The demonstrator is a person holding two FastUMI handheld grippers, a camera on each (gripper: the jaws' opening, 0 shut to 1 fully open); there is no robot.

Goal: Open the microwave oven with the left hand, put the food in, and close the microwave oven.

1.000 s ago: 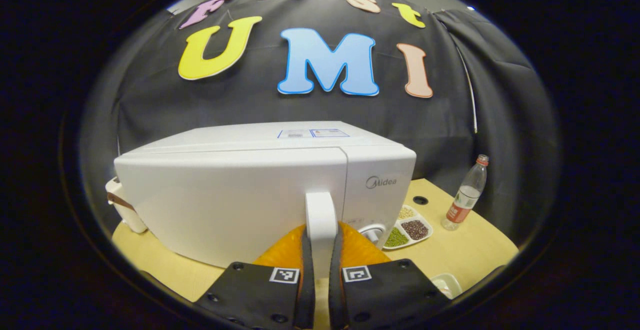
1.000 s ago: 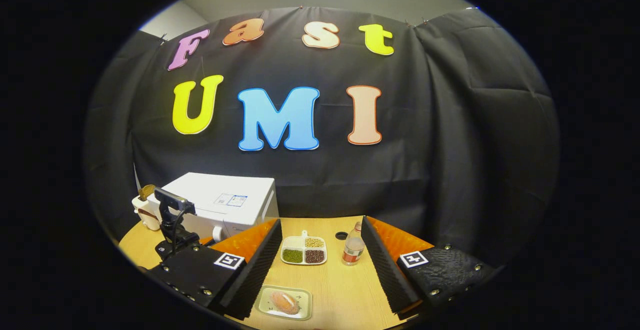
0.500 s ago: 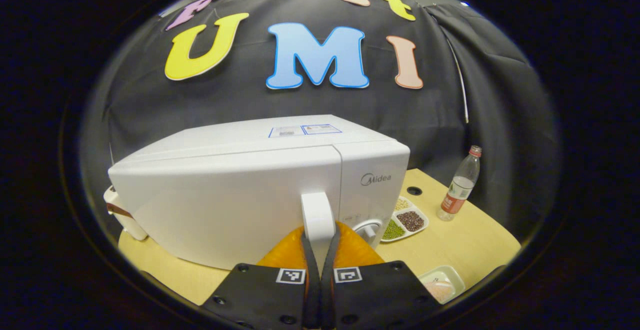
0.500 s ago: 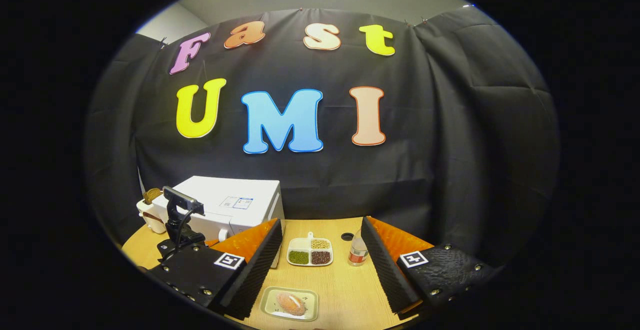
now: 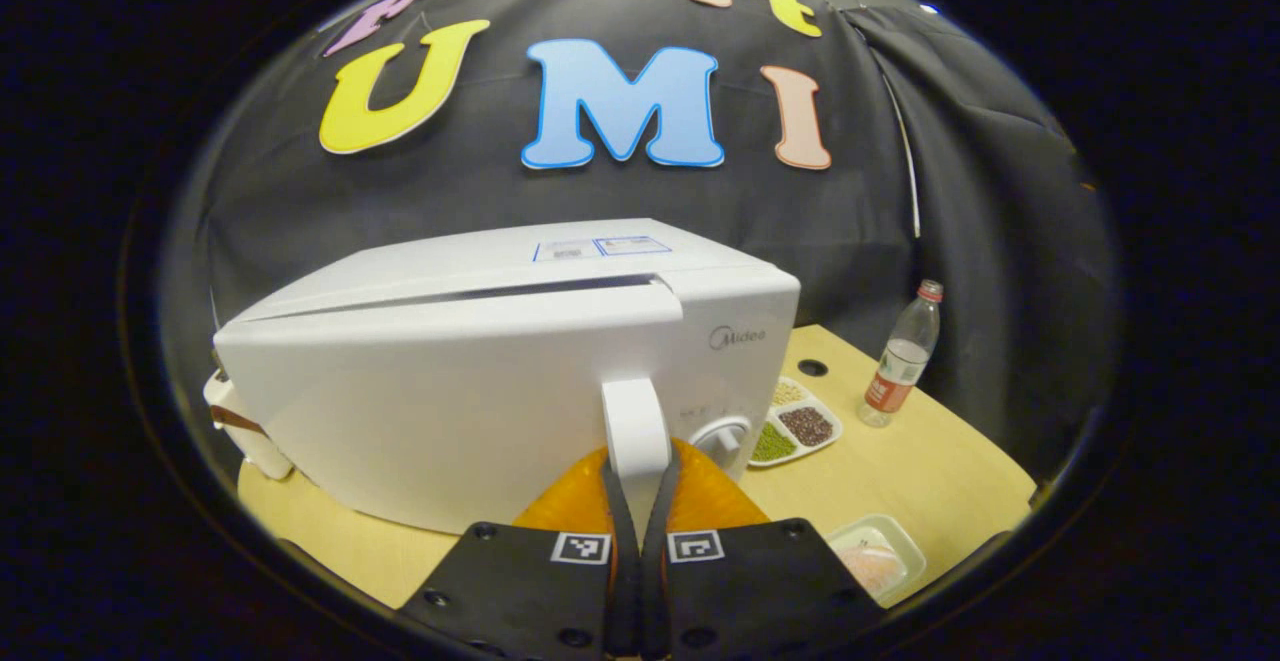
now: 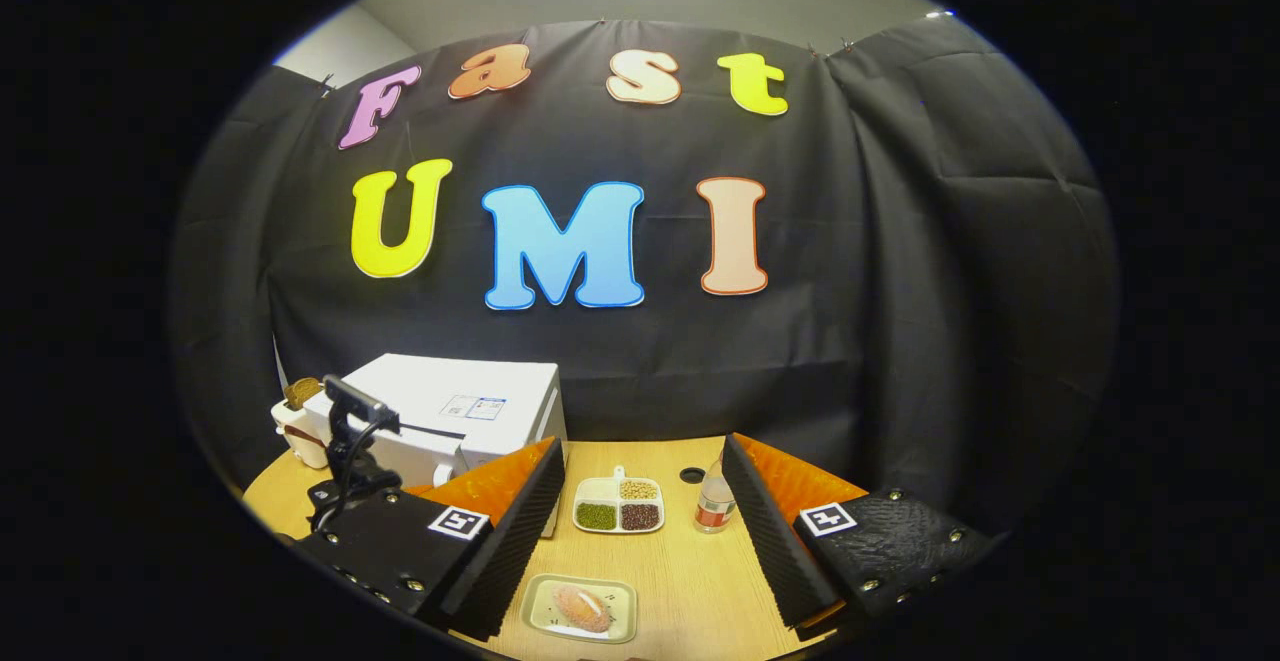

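The white microwave oven stands on the wooden table. Its door is ajar, with a dark gap along the top edge. My left gripper is shut on the white door handle. In the right gripper view the microwave oven sits at the left, with the left gripper's camera mast in front of it. My right gripper hangs open above the table. The food, an orange-pink piece on a small pale tray, lies between and below its fingers. The same tray shows at the lower right of the left gripper view.
A white divided dish of beans and a plastic bottle with a red label stand behind the food tray. A white toaster sits left of the microwave. The table has a cable hole.
The microwave door has come away from the body, and a gap now shows along its top. My left gripper closed on the handle. The right gripper barely moved.
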